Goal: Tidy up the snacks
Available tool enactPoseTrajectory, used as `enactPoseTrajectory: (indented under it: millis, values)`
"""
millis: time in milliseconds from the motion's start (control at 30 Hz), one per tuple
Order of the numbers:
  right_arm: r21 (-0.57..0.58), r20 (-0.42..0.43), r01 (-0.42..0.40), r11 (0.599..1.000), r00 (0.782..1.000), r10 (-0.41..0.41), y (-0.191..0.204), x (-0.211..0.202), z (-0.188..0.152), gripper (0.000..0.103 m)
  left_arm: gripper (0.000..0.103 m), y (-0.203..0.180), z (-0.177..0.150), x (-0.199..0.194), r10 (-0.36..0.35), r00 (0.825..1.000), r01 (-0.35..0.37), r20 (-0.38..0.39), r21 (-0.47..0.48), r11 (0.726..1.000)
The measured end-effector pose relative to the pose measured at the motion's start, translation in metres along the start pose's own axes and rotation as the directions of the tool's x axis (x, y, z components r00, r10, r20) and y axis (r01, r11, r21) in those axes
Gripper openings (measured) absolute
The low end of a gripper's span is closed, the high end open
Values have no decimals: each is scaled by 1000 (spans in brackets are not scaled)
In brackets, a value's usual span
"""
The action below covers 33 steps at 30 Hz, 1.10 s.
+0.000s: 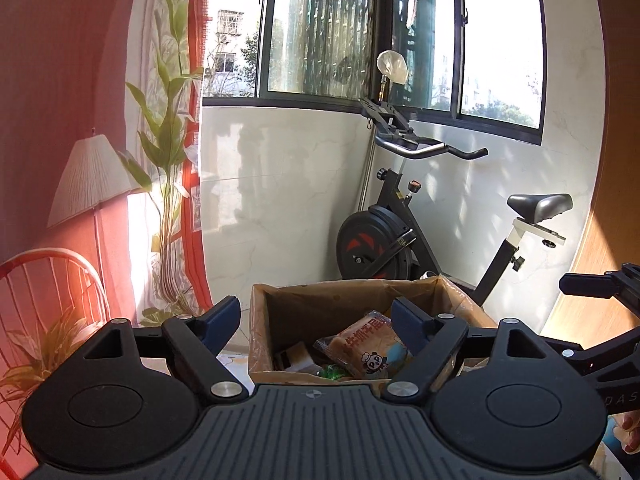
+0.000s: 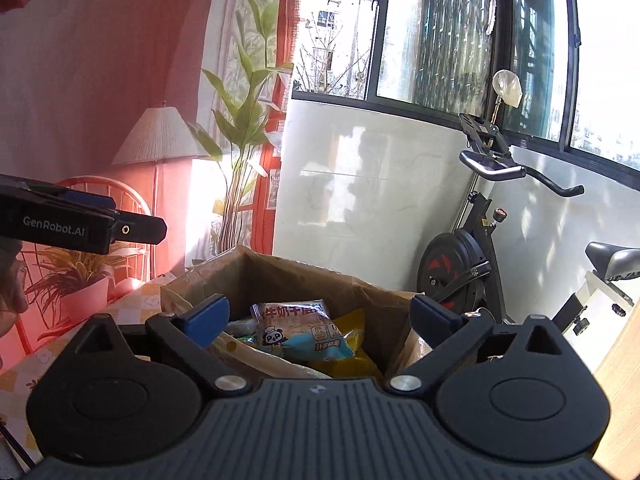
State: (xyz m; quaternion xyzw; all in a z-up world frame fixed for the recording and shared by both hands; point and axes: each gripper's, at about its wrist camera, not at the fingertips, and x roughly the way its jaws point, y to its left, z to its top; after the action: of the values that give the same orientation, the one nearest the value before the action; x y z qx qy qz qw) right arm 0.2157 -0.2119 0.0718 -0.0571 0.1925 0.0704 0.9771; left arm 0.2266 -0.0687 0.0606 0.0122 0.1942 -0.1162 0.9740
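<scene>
Blue pads: the left gripper (image 1: 316,326) has its fingers spread wide with nothing between them; the right gripper (image 2: 320,320) is spread the same way and holds nothing.
Gripper position: both hover side by side above the near rim of the cardboard box (image 2: 200,280), pointing into it; neither touches a packet.
Snacks: they lie loose inside the box. A bread packet with a panda print (image 2: 294,330) sits on top, and a yellow bag (image 2: 352,340) is partly under it.
Other contents: from the left wrist view the same panda packet (image 1: 360,346) lies tilted, with a green wrapper (image 1: 330,372) below it; the rest is too jumbled to name.
Box support: it stands on a table with a yellow checked cloth (image 2: 132,304).
Background: an exercise bike (image 1: 384,240), a lamp (image 1: 92,178) and a tall plant (image 1: 168,128) by the window.
Step in hand: apparently reaching in for a first pick; nothing is sorted yet.
Next move: likely lowering one gripper over the top packet and closing on its edge gently, since the wrapper looks soft and slippery.
</scene>
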Motion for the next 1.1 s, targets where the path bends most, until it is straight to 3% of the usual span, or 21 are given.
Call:
enactPoseTrajectory:
  millis: [167,467,667,1100]
  values:
    - [24,17,35,999,999,-36,22,-56,-5,100,85,2,-8,-58,118,992,-119,48,13,993]
    - [127,49,50,991,997,-57,56,-120,-38,100,86,-5,-39,-135,221,971,-227,86,75,971]
    - [201,13,81,976,996,-85,69,-143,-64,100,86,-6,-64,-162,217,973,-221,75,52,974]
    - [243,-64,108,964,993,-95,82,-169,-100,100,86,-4,-95,-177,175,984,-174,-19,31,984]
